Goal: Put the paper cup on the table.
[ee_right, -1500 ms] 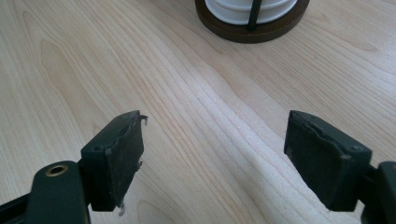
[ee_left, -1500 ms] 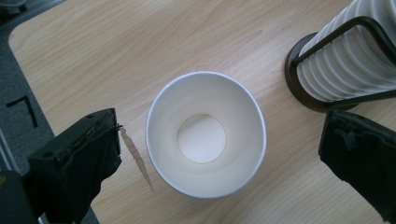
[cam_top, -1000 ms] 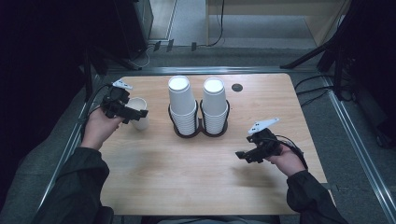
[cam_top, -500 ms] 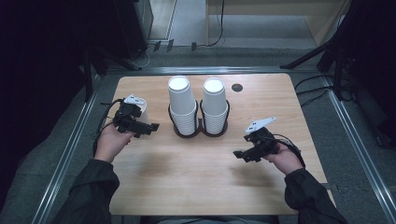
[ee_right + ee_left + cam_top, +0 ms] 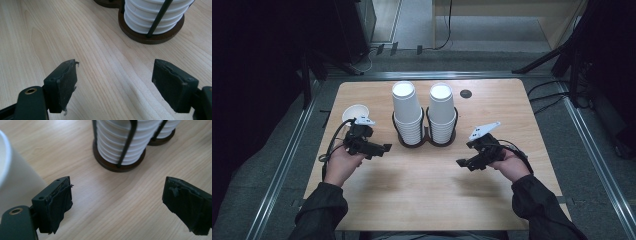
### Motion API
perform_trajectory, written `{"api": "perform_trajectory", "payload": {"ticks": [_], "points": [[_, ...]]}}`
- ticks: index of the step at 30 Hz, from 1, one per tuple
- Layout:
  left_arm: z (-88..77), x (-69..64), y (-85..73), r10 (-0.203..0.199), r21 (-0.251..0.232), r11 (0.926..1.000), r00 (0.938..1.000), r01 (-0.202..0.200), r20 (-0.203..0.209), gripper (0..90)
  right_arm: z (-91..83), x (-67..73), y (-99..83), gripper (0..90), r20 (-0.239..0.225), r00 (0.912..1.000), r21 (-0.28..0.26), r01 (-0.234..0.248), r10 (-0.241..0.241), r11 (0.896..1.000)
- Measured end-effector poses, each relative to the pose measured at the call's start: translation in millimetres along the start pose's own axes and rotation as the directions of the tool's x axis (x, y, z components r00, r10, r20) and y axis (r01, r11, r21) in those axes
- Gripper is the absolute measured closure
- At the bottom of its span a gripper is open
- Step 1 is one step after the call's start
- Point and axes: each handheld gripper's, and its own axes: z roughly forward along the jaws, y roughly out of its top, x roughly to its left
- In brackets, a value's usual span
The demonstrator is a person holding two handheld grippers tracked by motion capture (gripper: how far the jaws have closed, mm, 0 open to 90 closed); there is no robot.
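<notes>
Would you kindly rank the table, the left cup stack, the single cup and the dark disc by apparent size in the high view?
1. Table
2. Left cup stack
3. Single cup, partly hidden behind the left gripper
4. Dark disc

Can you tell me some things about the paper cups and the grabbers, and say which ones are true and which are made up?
1. Two stacks of white paper cups stand in a dark wire holder. True.
2. The left gripper squeezes a cup. False: its jaws are open and empty.
3. A single white paper cup stands upright at the table's left. True.
4. The right gripper is shut tight. False: its jaws are open.
5. The wooden table is green. False: it is light wood.
</notes>
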Motion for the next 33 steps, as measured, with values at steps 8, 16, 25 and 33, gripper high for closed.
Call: {"api": "perform_trajectory", "payload": {"ticks": [8, 16, 25, 33], "points": [[11.2, -17.2, -10.4, 0.037, -0.026, 0.9990, 0.9990, -0.036, 0.024, 13.0, 2.4, -1.5, 3.4, 20.4, -0.004, 1.0000, 0.009, 0.008, -0.008, 1.000], [25.6, -36.7, -8.9, 0.072, -0.007, 0.9974, 0.9955, -0.072, 0.060, 12.7, 2.2, -1.4, 1.9, 20.4, 0.001, 0.9999, 0.012, 0.014, -0.014, 1.000], [35.0, -60.9, 0.3, 0.146, -0.020, 0.9893, 0.9813, -0.144, 0.126, 12.7, 0.6, 1.5, -3.2, 20.4, 0.011, 0.9996, 0.009, 0.026, -0.026, 1.000], [45.6, -76.4, 7.7, 0.201, -0.019, 0.9794, 0.9647, -0.201, 0.169, 12.4, -0.3, 4.6, -8.8, 20.4, 0.020, 0.9993, 0.016, 0.031, -0.032, 0.999]]}}
